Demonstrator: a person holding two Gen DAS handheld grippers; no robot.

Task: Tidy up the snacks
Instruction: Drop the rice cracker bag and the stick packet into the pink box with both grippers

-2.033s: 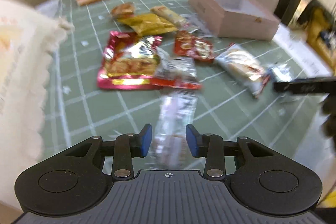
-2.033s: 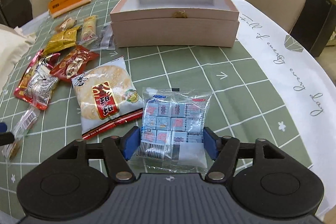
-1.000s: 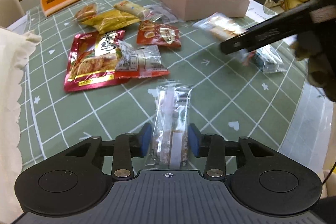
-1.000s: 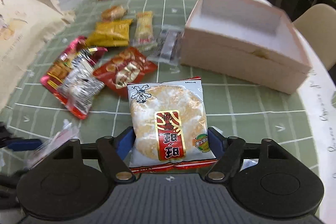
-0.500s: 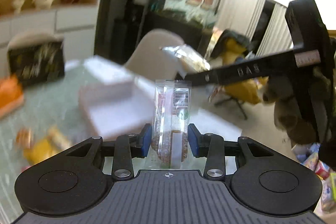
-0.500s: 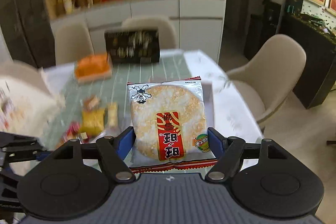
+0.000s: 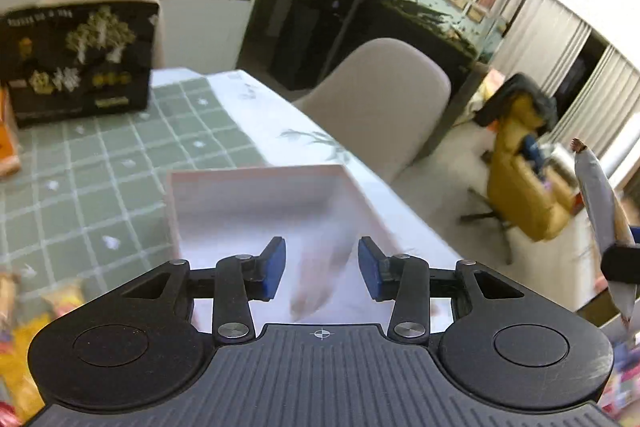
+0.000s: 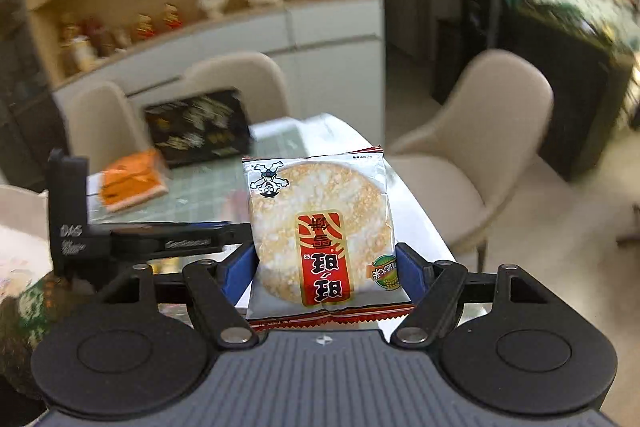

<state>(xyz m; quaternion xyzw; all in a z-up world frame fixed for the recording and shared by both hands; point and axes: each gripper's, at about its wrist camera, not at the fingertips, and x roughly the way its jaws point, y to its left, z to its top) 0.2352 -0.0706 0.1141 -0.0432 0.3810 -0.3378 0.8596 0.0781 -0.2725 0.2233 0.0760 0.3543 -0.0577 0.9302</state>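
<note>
Left gripper (image 7: 322,269) of mine hangs over the pink box (image 7: 256,203) with its jaws opening; a blurred clear packet (image 7: 320,279) shows between the blue pads, already loose of them and seemingly dropping into the box, though the smear keeps me from saying whether it has landed; right gripper (image 8: 324,273) is clenched on the rice cracker packet (image 8: 320,231), pads pressing both its side edges, packet upright and above the table's near edge.

To do this step well, I judge I should let the left jaws spread fully before drawing back, so a pad does not drag the wrapper out again; then clear the left claw sideways, since the right one waits just beside it; bring the cracker over the middle of the box, tip it flat and let go low, as it is brittle and a high drop may crack it.

Counted: one pink box; one packet falling; one rice cracker packet held; one black gift box (image 7: 80,57) standing at the far end of the green checked tablecloth (image 7: 100,179); one orange box (image 8: 132,181); a few blurred wrappers at the left edge, too smeared to count.
</note>
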